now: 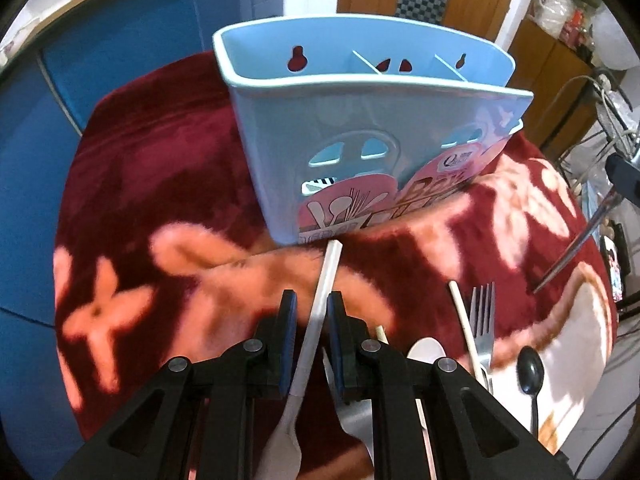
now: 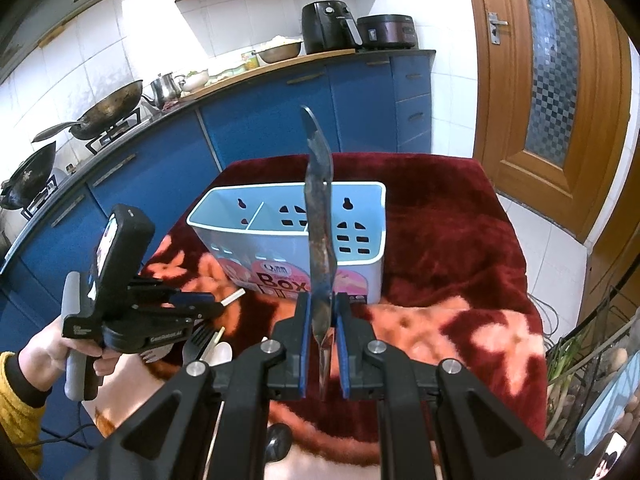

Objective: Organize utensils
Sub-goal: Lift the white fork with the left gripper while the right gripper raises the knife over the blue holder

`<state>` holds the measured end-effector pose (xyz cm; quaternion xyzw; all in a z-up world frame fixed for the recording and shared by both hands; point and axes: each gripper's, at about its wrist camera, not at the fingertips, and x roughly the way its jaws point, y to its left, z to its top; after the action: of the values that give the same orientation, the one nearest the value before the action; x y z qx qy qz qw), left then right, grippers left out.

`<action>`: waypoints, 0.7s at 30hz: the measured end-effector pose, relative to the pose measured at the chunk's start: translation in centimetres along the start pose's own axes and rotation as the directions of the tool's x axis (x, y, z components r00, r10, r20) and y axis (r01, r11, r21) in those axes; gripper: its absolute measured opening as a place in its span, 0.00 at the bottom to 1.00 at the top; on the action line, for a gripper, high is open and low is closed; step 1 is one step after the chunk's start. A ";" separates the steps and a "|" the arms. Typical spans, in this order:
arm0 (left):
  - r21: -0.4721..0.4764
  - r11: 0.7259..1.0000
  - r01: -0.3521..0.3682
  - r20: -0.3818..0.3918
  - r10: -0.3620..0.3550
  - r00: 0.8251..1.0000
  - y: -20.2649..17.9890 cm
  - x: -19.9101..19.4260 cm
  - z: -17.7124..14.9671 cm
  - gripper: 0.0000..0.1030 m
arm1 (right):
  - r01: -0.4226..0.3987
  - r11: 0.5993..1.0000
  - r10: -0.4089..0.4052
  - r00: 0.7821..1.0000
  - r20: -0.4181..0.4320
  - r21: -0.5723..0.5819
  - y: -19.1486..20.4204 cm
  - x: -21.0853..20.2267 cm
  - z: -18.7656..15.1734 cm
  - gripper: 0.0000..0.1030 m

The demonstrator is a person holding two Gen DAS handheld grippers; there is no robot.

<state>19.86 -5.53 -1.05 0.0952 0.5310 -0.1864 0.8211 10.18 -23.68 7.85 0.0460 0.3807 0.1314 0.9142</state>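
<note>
Left claw (image 1: 311, 312) grips a white spoon (image 1: 320, 312) handle, right claw (image 2: 322, 316) a knife (image 2: 319, 216), blade up; blue caddy (image 1: 360, 152) stands at 12 o'clock on the bench; risk: thin handles pivoting, snagging dividers.

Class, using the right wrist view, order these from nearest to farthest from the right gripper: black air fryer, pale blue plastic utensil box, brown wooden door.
1. Pale blue plastic utensil box, just ahead of the right gripper.
2. Brown wooden door, right.
3. Black air fryer, far counter.

Glossy plastic caddy (image 1: 360, 120), plush cloth (image 1: 160, 200)
</note>
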 end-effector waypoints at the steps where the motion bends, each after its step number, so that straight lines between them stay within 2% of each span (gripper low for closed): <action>1: 0.008 1.000 0.002 -0.004 -0.002 1.000 -0.1 0.2 0.1 0.15 | 0.001 1.000 -0.001 1.000 0.000 0.005 -0.1 0.1 -0.1 0.13; 6: 0.039 0.999 -0.007 -0.007 0.007 1.000 -0.3 0.8 0.7 0.15 | 0.003 0.999 -0.003 1.000 0.002 0.036 -0.6 0.3 -0.6 0.13; 7: 0.045 0.999 -0.008 -0.006 0.008 1.000 -0.3 0.8 0.8 0.13 | 0.005 0.999 -0.005 1.000 0.004 0.041 -0.6 0.3 -0.7 0.13; 8: 0.045 0.999 -0.005 -0.001 0.005 1.000 -0.4 0.8 0.8 0.08 | 0.005 0.999 -0.005 1.000 0.006 0.045 -0.6 0.3 -0.8 0.13; 12: 0.021 1.000 0.013 0.027 -0.014 1.000 -0.2 0.3 0.7 0.06 | 0.006 0.999 -0.007 1.000 0.015 0.040 -0.5 0.2 -1.0 0.13; 17: -0.038 0.997 0.064 0.135 -0.058 0.989 0.5 -2.5 -0.5 0.06 | -0.001 0.999 0.000 1.000 0.031 0.035 -0.5 -0.1 -1.0 0.13; 21: -0.054 0.992 0.115 0.279 -0.096 0.955 0.7 -6.2 -1.0 0.05 | -0.010 0.999 0.008 0.998 0.058 0.049 -0.7 -0.4 -0.9 0.13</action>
<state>16.98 -3.30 4.12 0.0114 0.4218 -0.2229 0.8788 9.41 -24.43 7.32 0.0737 0.3571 0.1248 0.9228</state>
